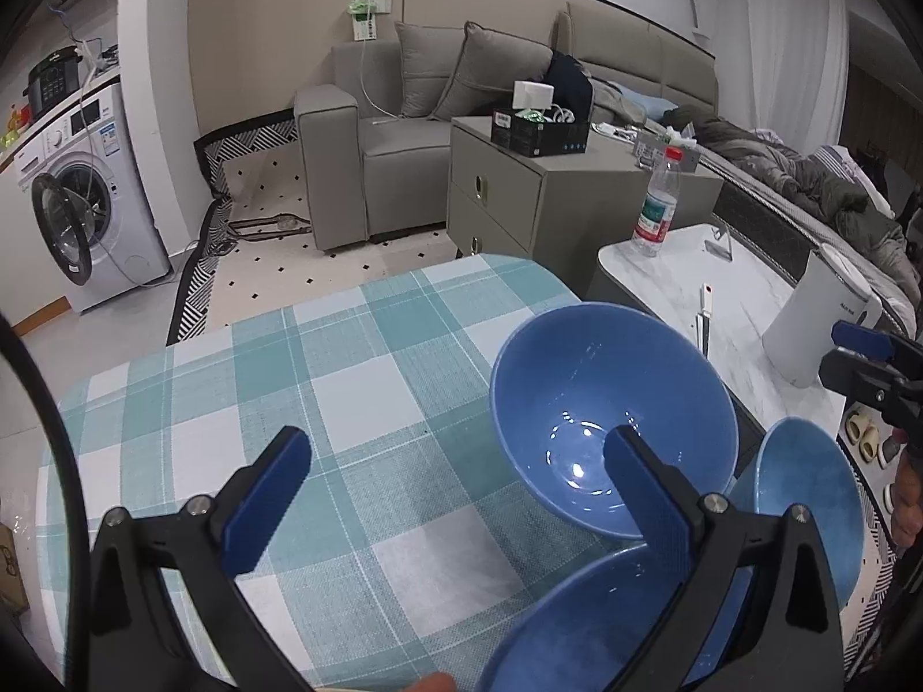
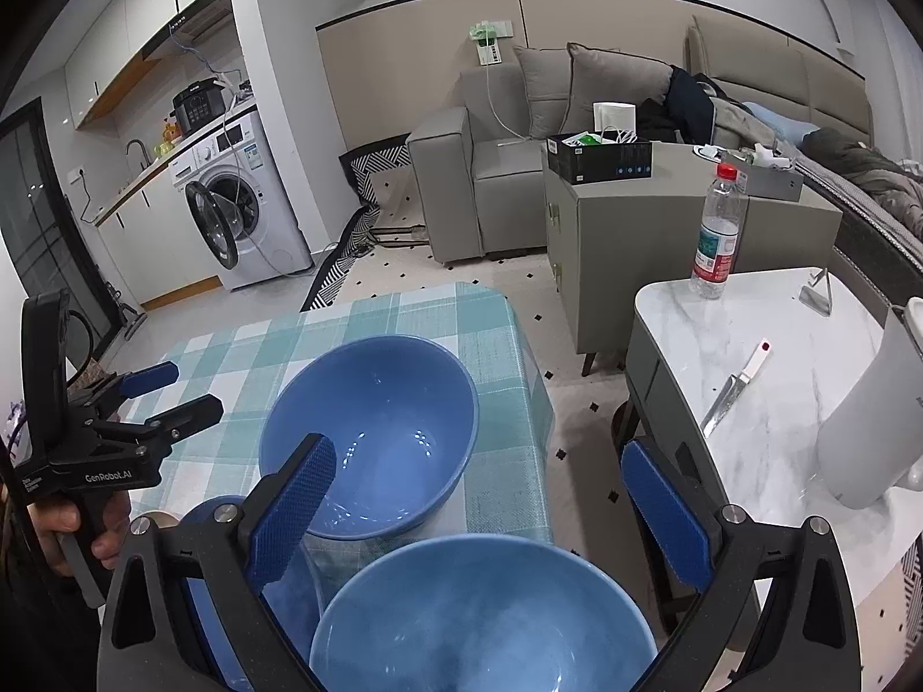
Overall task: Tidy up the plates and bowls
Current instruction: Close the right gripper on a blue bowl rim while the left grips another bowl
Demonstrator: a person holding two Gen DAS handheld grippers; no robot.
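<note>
Left gripper jaws spread wide, empty, above the checked tablecloth; right finger overlaps far blue bowl. Right gripper also wide open, holding nothing, over near blue bowl. A hand grips the left handle.

Water bottle, knife and kettle on marble table
</note>
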